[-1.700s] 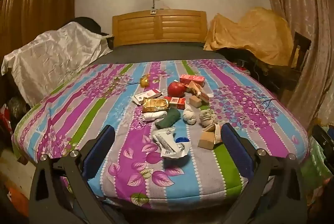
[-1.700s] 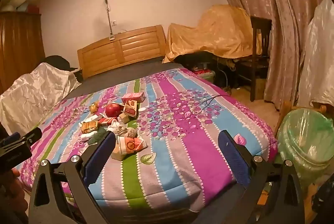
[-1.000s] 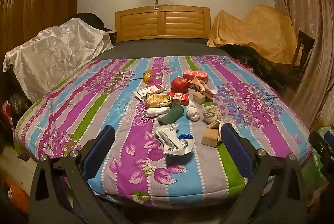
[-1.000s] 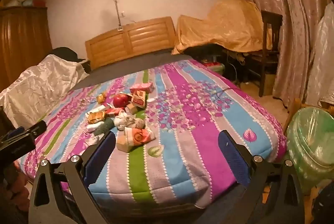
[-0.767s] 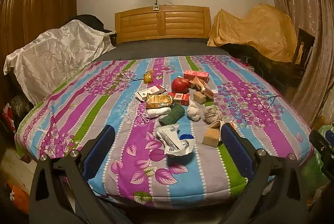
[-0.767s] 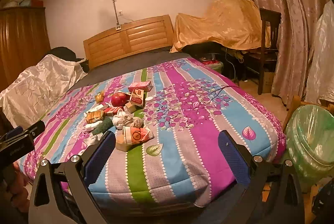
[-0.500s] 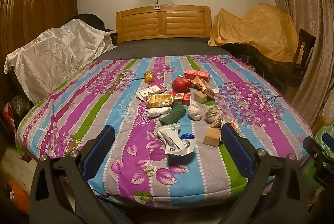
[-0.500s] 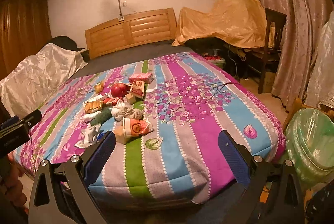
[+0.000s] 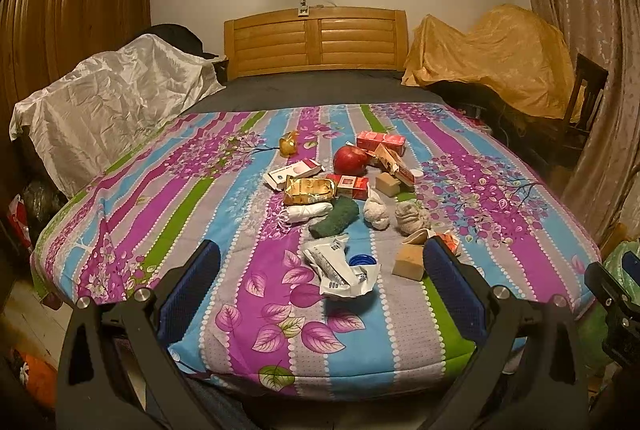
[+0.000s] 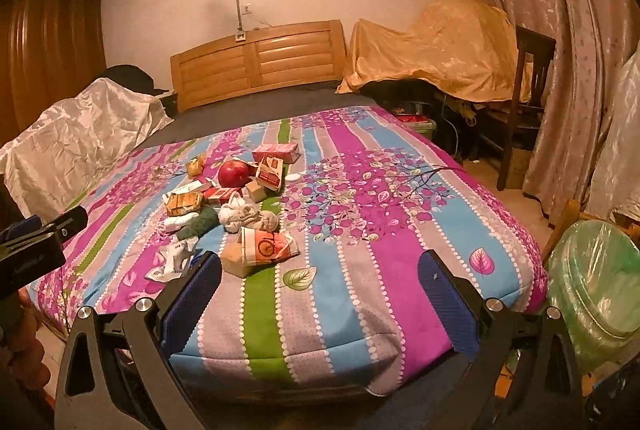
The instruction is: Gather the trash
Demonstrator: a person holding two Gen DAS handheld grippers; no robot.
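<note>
A pile of trash lies mid-bed on the striped bedspread point(image 9: 256, 314): a crumpled white wrapper point(image 9: 340, 266) with a blue cap point(image 9: 362, 260) nearest me, a tan box point(image 9: 409, 260), a gold packet point(image 9: 309, 189), red cartons point(image 9: 380, 141), a red apple point(image 9: 350, 159), socks point(image 9: 412, 220). My left gripper point(image 9: 320, 284) is open and empty at the bed's foot, just short of the wrapper. My right gripper point(image 10: 320, 286) is open and empty, near a crushed paper cup point(image 10: 266, 246). A bin lined with a green bag point(image 10: 596, 282) stands at the right.
A wooden headboard point(image 9: 316, 41) is at the back. A white-draped shape point(image 9: 108, 101) lies left, a yellow-draped one point(image 9: 492, 57) and a dark chair point(image 10: 528, 81) right. Curtains point(image 10: 560, 29) hang on the right wall. A wardrobe point(image 9: 72, 17) stands left.
Both grippers have moved a little closer to the bed and risen slightly; the trash pile looks nearer. Both have stayed open and empty.
</note>
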